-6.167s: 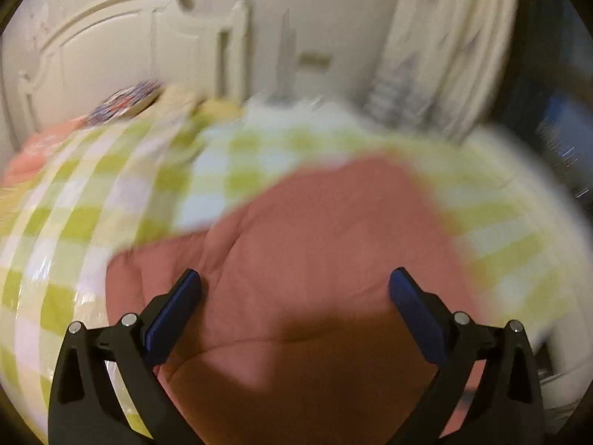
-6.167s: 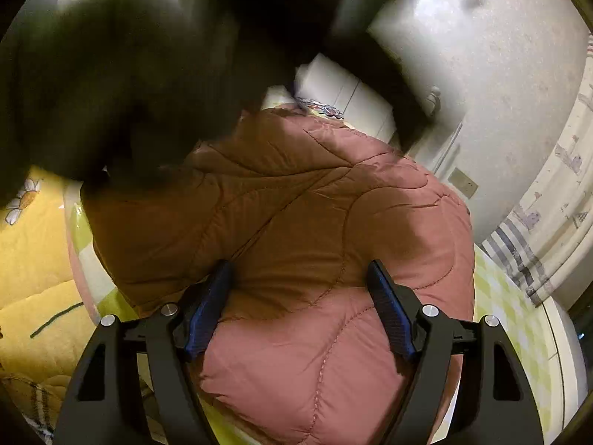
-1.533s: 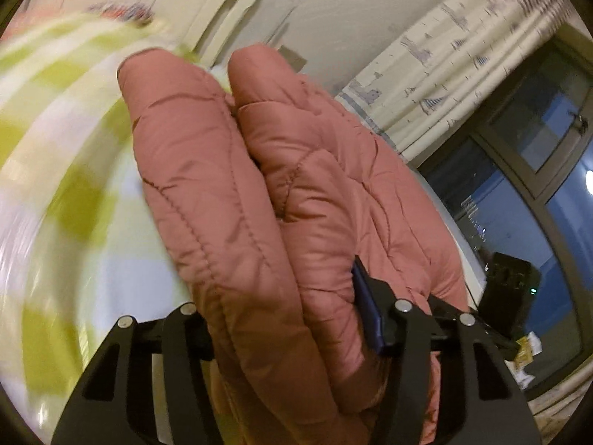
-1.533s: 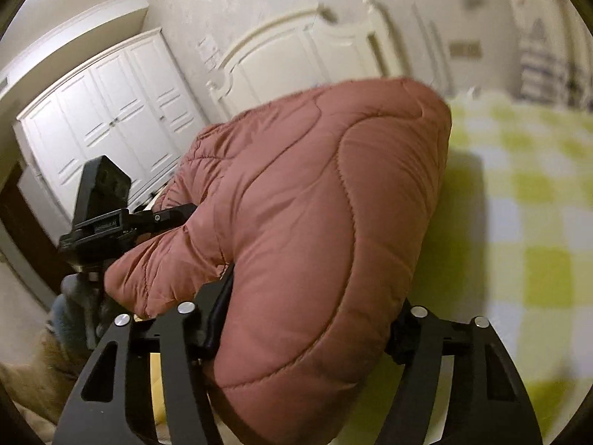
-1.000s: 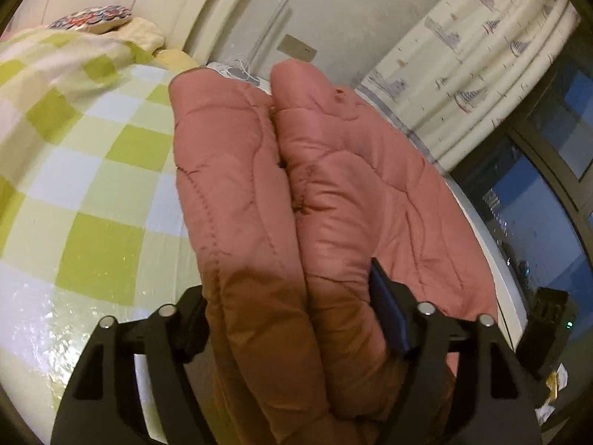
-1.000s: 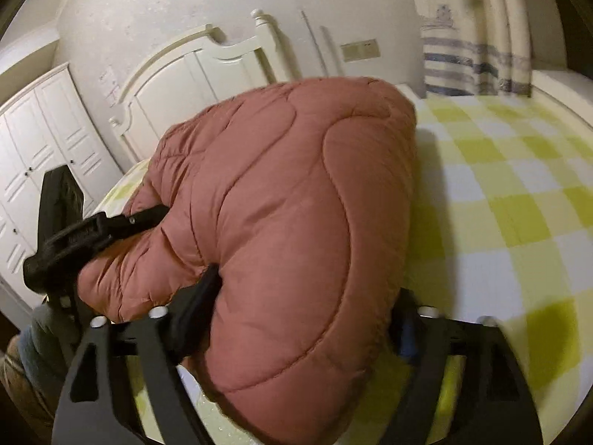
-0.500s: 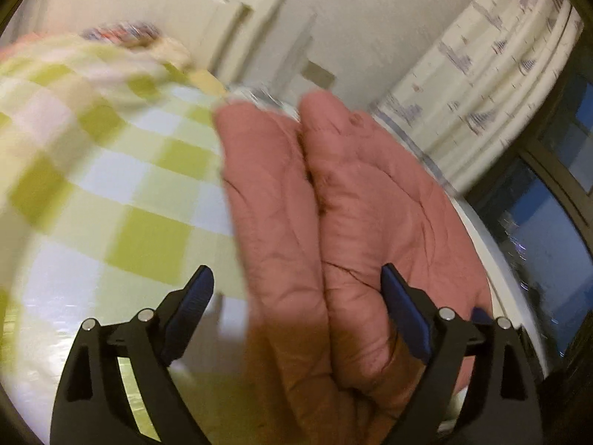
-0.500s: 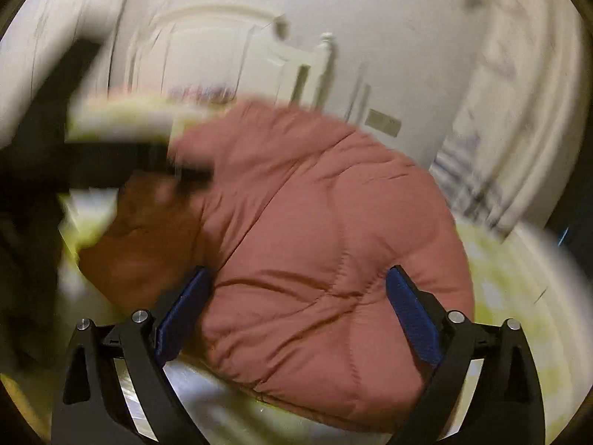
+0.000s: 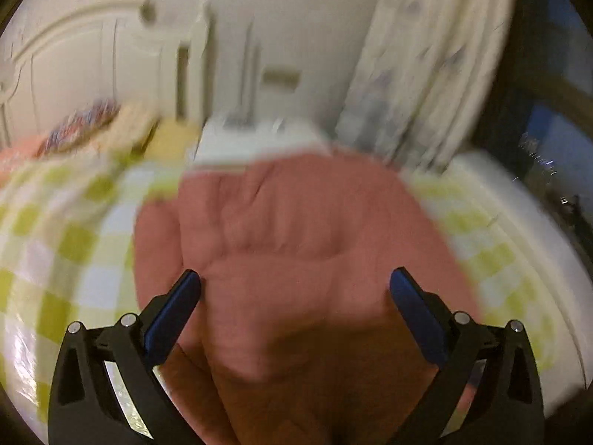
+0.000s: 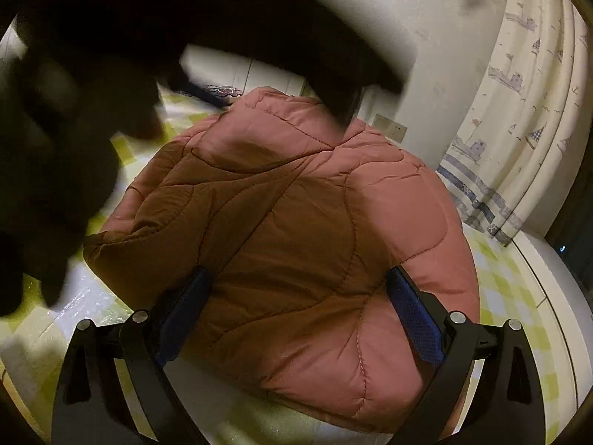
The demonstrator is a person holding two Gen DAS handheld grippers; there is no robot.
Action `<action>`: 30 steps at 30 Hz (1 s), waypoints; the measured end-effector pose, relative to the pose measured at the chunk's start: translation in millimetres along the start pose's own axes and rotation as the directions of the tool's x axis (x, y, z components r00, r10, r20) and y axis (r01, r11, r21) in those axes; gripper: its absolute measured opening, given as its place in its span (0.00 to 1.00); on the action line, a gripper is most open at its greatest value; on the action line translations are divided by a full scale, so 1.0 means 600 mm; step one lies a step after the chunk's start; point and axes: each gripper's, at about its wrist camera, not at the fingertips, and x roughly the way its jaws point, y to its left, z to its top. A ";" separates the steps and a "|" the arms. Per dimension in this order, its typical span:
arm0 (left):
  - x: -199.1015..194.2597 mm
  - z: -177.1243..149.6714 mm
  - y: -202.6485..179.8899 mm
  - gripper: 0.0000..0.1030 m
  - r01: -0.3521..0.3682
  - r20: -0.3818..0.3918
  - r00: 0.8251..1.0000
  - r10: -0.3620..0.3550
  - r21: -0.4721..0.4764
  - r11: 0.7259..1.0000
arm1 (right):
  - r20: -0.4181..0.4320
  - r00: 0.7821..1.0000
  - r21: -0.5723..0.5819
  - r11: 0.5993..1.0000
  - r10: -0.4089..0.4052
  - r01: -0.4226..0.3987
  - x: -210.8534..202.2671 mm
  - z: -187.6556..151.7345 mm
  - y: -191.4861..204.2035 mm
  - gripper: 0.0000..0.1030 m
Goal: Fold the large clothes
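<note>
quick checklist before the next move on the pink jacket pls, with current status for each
1. Left gripper open, nothing pinched between its pads: ok.
2. Right gripper open, jaws spread wide above the jacket: ok.
3. Jacket lies as a folded bundle on the checked bedspread: ok.
4. Edges of the fold lined up: cannot tell, the near edge is hidden behind the gripper and the left view is blurred.
5. Right view clear: not ok, a dark blurred shape covers its upper left.
6. Room on the bedspread beside the jacket toward the curtain: ok.
</note>
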 end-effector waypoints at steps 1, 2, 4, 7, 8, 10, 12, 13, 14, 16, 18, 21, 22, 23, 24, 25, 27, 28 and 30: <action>0.032 -0.009 0.011 0.98 -0.033 -0.064 0.997 0.032 -0.016 0.999 | 0.002 1.000 -0.001 1.000 0.012 -0.012 -0.002 -0.001 -0.003 0.91; 0.052 -0.020 0.031 0.98 0.015 -0.093 0.995 -0.021 -0.063 0.998 | 0.002 1.000 -0.009 1.000 0.030 -0.030 -0.003 -0.001 -0.003 0.92; 0.042 -0.028 0.059 0.98 0.076 -0.053 0.995 -0.084 -0.136 0.988 | 0.004 0.999 -0.028 0.998 0.049 -0.049 -0.010 -0.003 0.002 0.92; 0.014 -0.028 0.065 0.98 0.047 -0.022 0.999 -0.050 -0.115 0.992 | 0.019 0.994 0.014 0.994 0.111 -0.111 -0.031 -0.008 -0.011 0.93; -0.006 -0.026 0.067 0.98 0.001 0.003 1.000 -0.001 -0.104 0.995 | 0.027 0.991 0.050 0.990 0.131 -0.132 -0.043 -0.010 -0.022 0.93; -0.061 -0.029 0.071 0.98 -0.088 0.091 0.991 0.096 -0.095 0.992 | 0.062 0.988 0.105 0.983 0.144 -0.150 -0.074 -0.011 -0.046 0.94; -0.115 -0.031 0.066 0.98 -0.126 0.180 0.973 0.141 -0.096 0.987 | 0.106 0.985 0.146 0.978 0.137 -0.152 -0.108 -0.007 -0.070 0.94; -0.148 -0.029 0.060 0.98 -0.138 0.227 0.961 0.156 -0.094 0.986 | 0.140 0.982 0.170 0.974 0.124 -0.147 -0.134 -0.001 -0.088 0.94; -0.190 -0.031 0.047 0.98 -0.151 0.291 0.941 0.171 -0.090 0.984 | 0.162 0.980 0.181 0.973 0.114 -0.143 -0.150 0.002 -0.098 0.95; -0.249 -0.043 0.022 0.98 -0.176 0.370 0.908 0.195 -0.083 0.981 | 0.211 0.974 0.207 0.970 0.081 -0.125 -0.189 0.011 -0.122 0.95; -0.304 -0.062 -0.007 0.98 -0.216 0.435 0.871 0.229 -0.080 0.973 | 0.237 0.970 0.235 0.965 0.055 -0.112 -0.221 0.013 -0.142 0.95; -0.351 -0.104 -0.041 0.98 -0.282 0.492 0.822 0.288 -0.089 0.955 | 0.231 0.973 0.276 0.958 0.019 -0.084 -0.246 0.000 -0.155 0.95; -0.356 -0.119 -0.050 0.98 -0.292 0.494 0.817 0.299 -0.093 0.952 | 0.227 0.974 0.284 0.955 0.016 -0.082 -0.250 -0.007 -0.155 0.95; -0.361 -0.136 -0.057 0.98 -0.289 0.487 0.821 0.297 -0.092 0.953 | 0.219 0.976 0.290 0.953 0.020 -0.085 -0.252 -0.017 -0.155 0.95; -0.361 -0.149 -0.064 0.98 -0.280 0.474 0.832 0.287 -0.088 0.956 | 0.207 0.978 0.293 0.952 0.021 -0.083 -0.253 -0.027 -0.154 0.95; -0.356 -0.164 -0.069 0.98 -0.271 0.450 0.847 0.282 -0.089 0.958 | 0.201 0.979 0.295 0.952 0.019 -0.079 -0.254 -0.034 -0.153 0.95; -0.351 -0.184 -0.076 0.98 -0.288 0.425 0.854 0.299 -0.092 0.953 | 0.198 0.980 0.302 0.950 0.019 -0.079 -0.256 -0.057 -0.150 0.95; -0.344 -0.196 -0.084 0.98 -0.300 0.419 0.854 0.309 -0.087 0.950 | 0.191 0.981 0.306 0.949 0.023 -0.082 -0.254 -0.068 -0.148 0.95; -0.329 -0.213 -0.091 0.98 -0.304 0.401 0.862 0.309 -0.078 0.949 | 0.168 0.985 0.313 0.946 0.026 -0.078 -0.248 -0.083 -0.146 0.95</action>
